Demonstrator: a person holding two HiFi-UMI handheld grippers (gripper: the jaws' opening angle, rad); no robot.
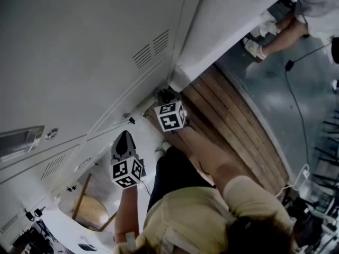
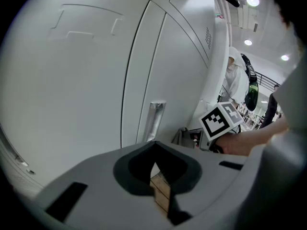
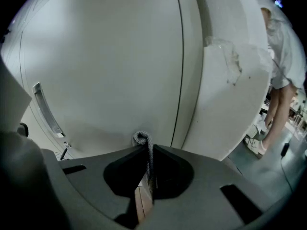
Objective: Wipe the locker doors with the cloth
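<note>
Cloth: one grey cloth (image 3: pixel 142 139), pinched in my right gripper (image 3: pixel 146 152). A looped tip pokes out past the jaw tips, and the cloth's length runs back along the line where the jaws meet.
Right gripper: clamped on the cloth and aimed straight at a pale locker door (image 3: pixel 105 66).
Key relation: the door lies dead ahead of the cloth tip and very near; I cannot tell whether they touch. The door seam (image 3: pixel 181 80) stands just right of the tip.
Left gripper (image 2: pixel 154 163): jaws pressed together with nothing between them, facing the lockers from further off.
Nearer hand: the right, by my reading. In the head view it sits low against the lockers (image 1: pixel 79 52), with the left one well apart from them.
Next move, as I judge it: push forward, then sweep across the panel, away from the seam.
Count: two grippers, one cloth, one metal handle (image 2: pixel 156 116) in each gripper view, one bystander (image 1: pixel 275 38) at the far edge.
</note>
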